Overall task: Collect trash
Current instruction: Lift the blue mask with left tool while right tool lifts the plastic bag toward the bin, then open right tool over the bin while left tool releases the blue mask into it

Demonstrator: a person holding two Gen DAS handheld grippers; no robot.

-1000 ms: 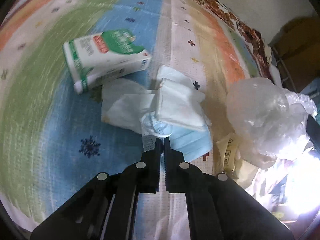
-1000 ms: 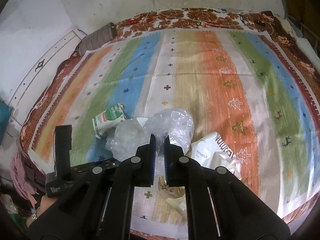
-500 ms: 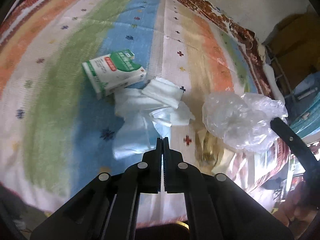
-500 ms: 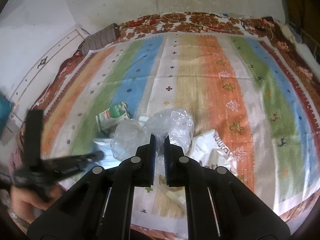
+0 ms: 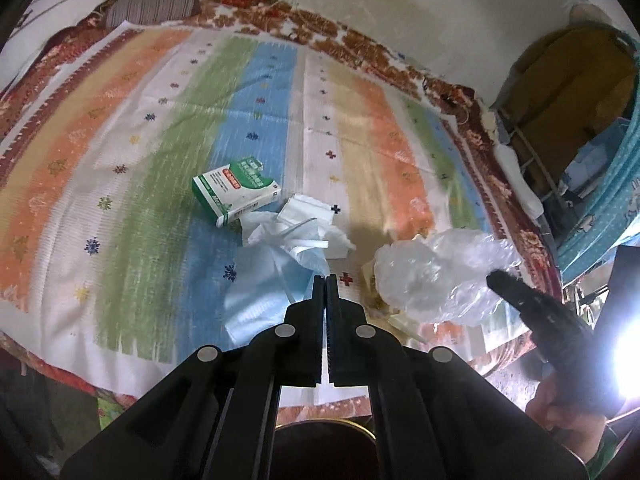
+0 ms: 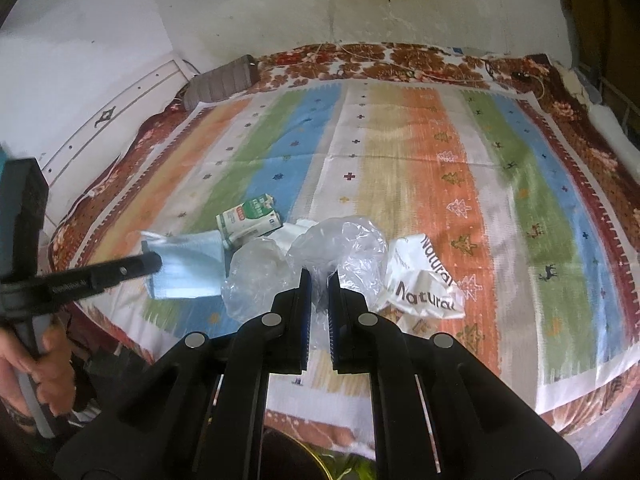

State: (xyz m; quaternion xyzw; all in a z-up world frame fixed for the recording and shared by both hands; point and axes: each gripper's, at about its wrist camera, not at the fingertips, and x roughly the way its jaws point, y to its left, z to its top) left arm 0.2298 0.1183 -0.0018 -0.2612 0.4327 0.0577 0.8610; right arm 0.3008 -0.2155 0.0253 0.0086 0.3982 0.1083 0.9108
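Note:
My left gripper (image 5: pixel 326 278) is shut on a light blue face mask (image 5: pixel 260 296), which hangs from its tips above the striped cloth (image 5: pixel 168 168). The right wrist view shows this left gripper (image 6: pixel 154 260) with the mask (image 6: pixel 188 268) dangling at its tip. My right gripper (image 6: pixel 319 274) is shut on a crumpled clear plastic bag (image 6: pixel 344 244), and the same bag (image 5: pixel 432 276) shows in the left wrist view. On the cloth lie a green and white carton (image 5: pixel 236 192), white tissues (image 5: pixel 308 216) and a white printed wrapper (image 6: pixel 424 280).
The cloth covers a bed against a stained wall. A grey rolled cushion (image 5: pixel 154 2) lies at the far left corner. Shelves and a blue curtain (image 5: pixel 600 200) stand to the right. A dark round vessel with a golden rim (image 5: pixel 320 426) sits below the bed's near edge.
My left gripper has risen and pulled back, lifting the blue mask off the pile of tissues. The right gripper has shifted a little with the plastic bag still in it.

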